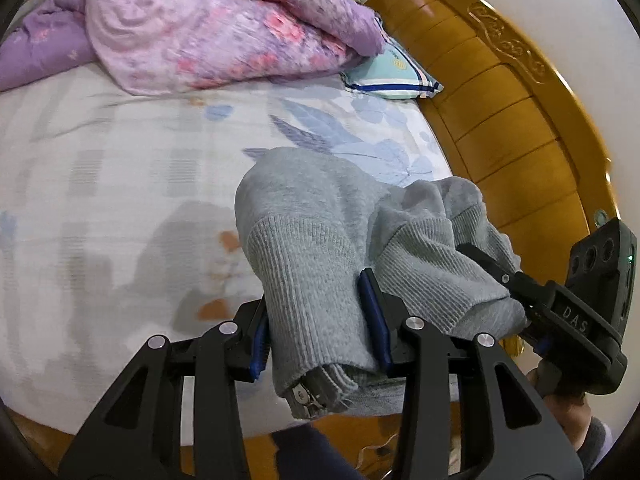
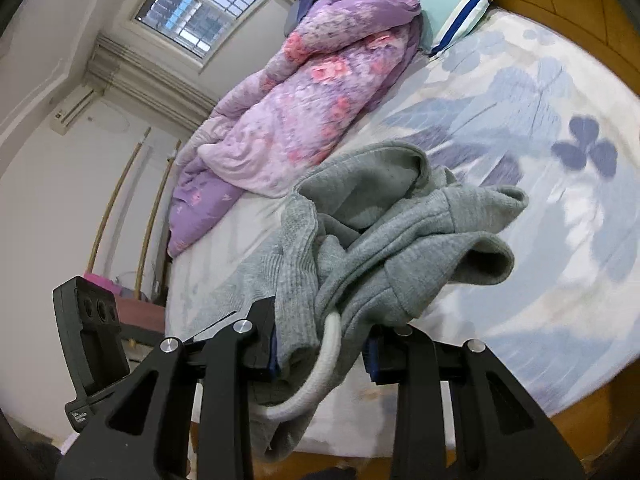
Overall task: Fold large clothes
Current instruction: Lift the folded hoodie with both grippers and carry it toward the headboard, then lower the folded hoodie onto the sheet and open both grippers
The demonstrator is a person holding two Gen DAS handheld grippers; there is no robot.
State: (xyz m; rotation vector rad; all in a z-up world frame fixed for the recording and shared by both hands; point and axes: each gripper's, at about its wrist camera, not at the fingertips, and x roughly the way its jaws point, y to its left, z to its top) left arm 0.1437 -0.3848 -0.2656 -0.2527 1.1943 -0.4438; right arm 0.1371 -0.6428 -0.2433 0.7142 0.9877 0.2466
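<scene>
Here, clamping both fingers on a grey hoodie [image 1: 320, 240] above the bed [image 1: 120, 184], purple quilt [image 1: 208, 28] and pillow [image 1: 396, 76] lying behind.

Left wrist view looks steeply down along its fingers, close over the bed [image 1: 120, 168], facing the wooden headboard [image 1: 500, 120]. Right wrist view sits nearer level, aimed across the mattress toward the window [image 2: 204, 4]. Both share the grey garment [image 1: 320, 240], purple quilt [image 1: 224, 28] and striped pillow [image 1: 396, 76].
</scene>
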